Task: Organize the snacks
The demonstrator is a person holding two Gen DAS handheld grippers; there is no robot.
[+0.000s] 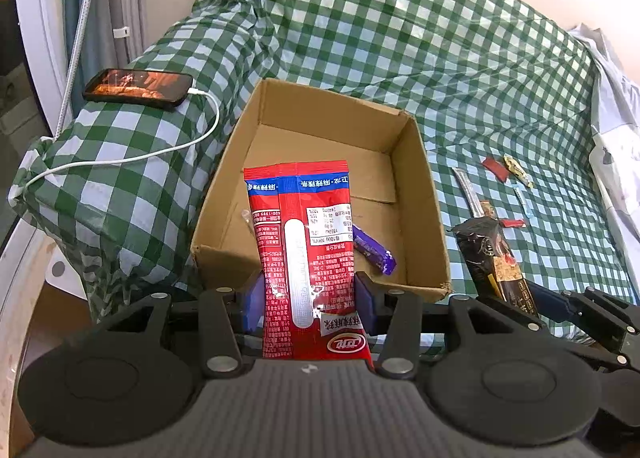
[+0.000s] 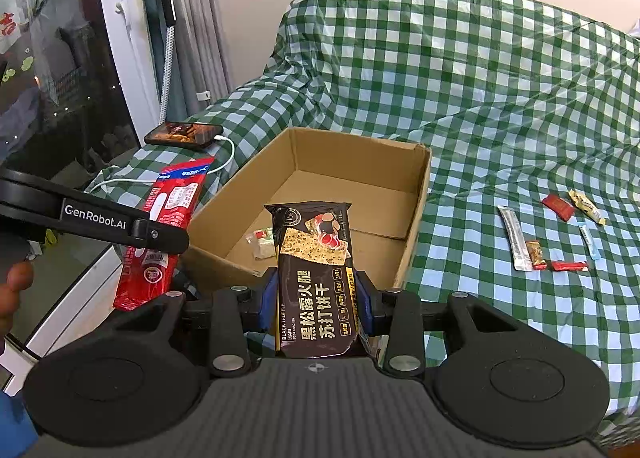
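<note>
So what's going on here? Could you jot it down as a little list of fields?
surface: green checked cloth
container: open cardboard box
left tongs: gripping a red snack packet
right tongs: gripping a black cracker packet
in the box: purple wrapper, small clear packet
loose beside the box: several small snacks
also there: phone on a white cable

Red snack pack (image 1: pixel 310 258) w/ blue band + white text. Black cracker pack (image 2: pixel 316 278), yellow/white lettering. Brown cardboard box (image 1: pixel 420 177). Purple bar (image 1: pixel 374 252) inside. Cloth (image 1: pixel 400 37) green/white check. Black tools, blue pads (image 1: pixel 366 298). White cable (image 1: pixel 160 151).
</note>
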